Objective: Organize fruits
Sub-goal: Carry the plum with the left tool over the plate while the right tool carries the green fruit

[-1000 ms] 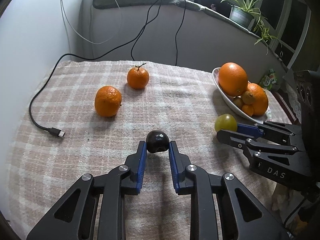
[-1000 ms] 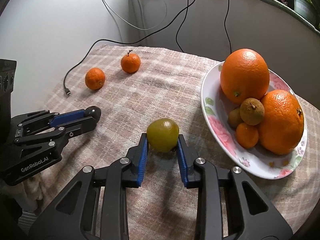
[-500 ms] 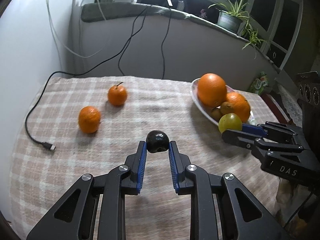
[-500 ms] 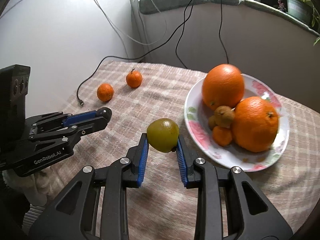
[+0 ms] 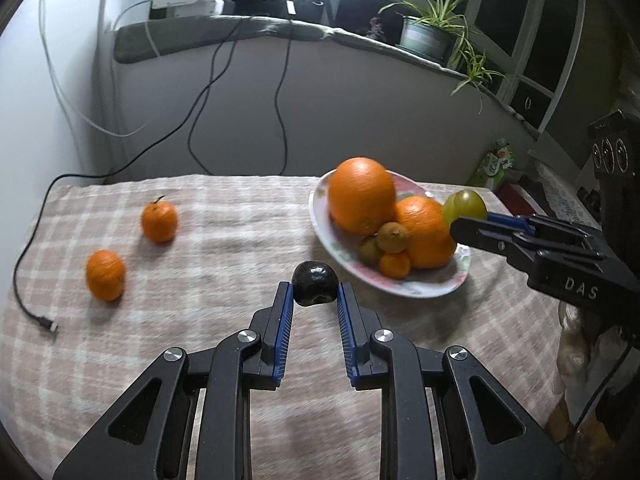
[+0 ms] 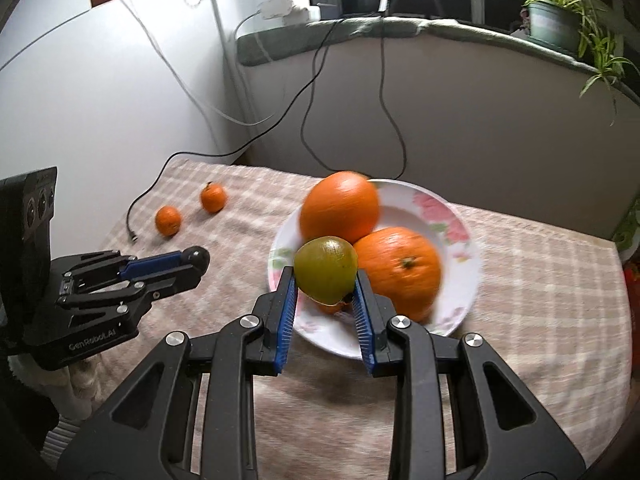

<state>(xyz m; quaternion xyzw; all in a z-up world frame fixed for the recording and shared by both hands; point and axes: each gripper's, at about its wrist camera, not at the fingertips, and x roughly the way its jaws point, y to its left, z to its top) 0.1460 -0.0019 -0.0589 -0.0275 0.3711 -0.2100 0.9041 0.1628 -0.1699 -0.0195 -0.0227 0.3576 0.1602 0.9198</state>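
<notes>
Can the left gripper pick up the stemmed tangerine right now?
Probably not yet. The left gripper is shut on a dark fruit, so it has no room. The path over the cloth to the tangerine looks open otherwise.

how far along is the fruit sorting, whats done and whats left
Done: two large oranges and some small fruits already sit in the floral plate. In hand: the left gripper is shut on a dark fruit, and the right gripper is shut on a green fruit above the plate. Left: two mandarins on the tablecloth.
</notes>
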